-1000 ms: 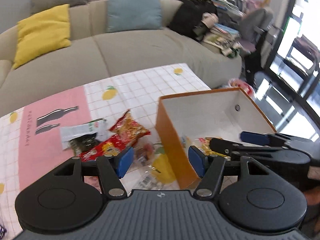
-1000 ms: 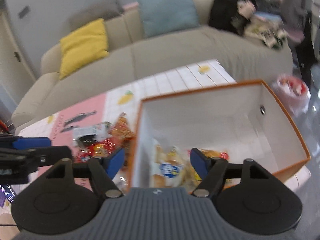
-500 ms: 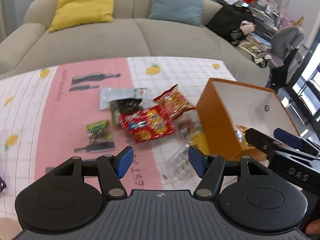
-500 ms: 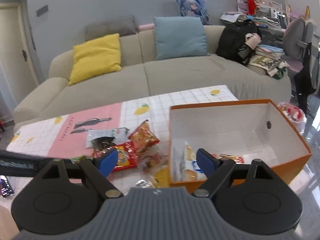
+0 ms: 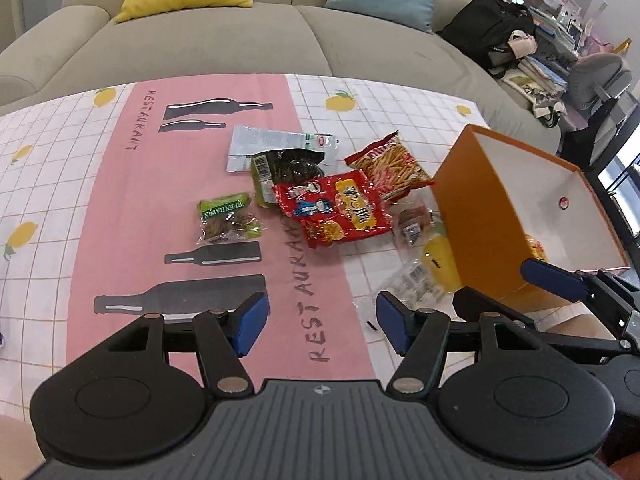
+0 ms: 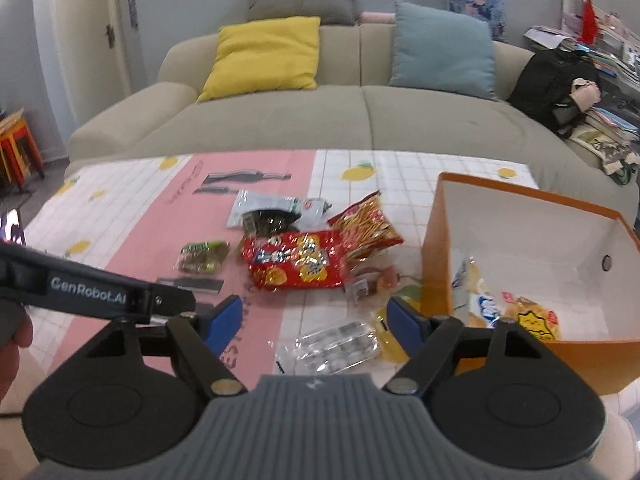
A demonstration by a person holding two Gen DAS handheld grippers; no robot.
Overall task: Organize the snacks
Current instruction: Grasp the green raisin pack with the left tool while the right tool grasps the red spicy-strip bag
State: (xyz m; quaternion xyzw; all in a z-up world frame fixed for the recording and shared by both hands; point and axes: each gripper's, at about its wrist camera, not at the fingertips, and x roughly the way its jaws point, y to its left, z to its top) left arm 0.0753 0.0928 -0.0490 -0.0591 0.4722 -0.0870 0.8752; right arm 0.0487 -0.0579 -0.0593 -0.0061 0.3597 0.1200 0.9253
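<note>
The left gripper (image 5: pixel 319 326) is held over the table (image 5: pixel 48 184), its jaws well apart with nothing between them; only the pink band of the tablecloth (image 5: pixel 132 216) is seen in the gap. Ahead of these jaws a loose heap of snacks is spread: a green raisin packet (image 5: pixel 228 220) ahead and slightly to the left, a red snack bag (image 5: pixel 340 210) straight ahead, a bag of orange sticks (image 5: pixel 390 166) beyond it and overlapped by it, and a dark packet (image 5: pixel 288 166) lying on a white pouch (image 5: pixel 276 142) farthest off. A clear wrapper of small pieces (image 5: pixel 416 290) is found just beyond the right-hand jaw, touching a yellow packet (image 5: pixel 438 266) that lies against the wall of the orange box (image 5: pixel 476 220), to the right of the jaws.

The right gripper (image 6: pixel 316 322) is likewise empty: its jaws have just been closing somewhat but are seen wide apart, with the clear wrapper (image 6: pixel 336 346) lying on the table in the gap, untouched by either pad. The red snack bag (image 6: pixel 298 264) is ahead of these jaws, the raisin packet (image 6: pixel 202 256) ahead to the left. The orange box (image 6: pixel 438 240) stands open just to the right of the right-hand jaw, and a few packets (image 6: pixel 532 322) are seen on its white floor. The left gripper (image 6: pixel 104 294) is seen reaching in from the left, crossing just before the left-hand jaw
</note>
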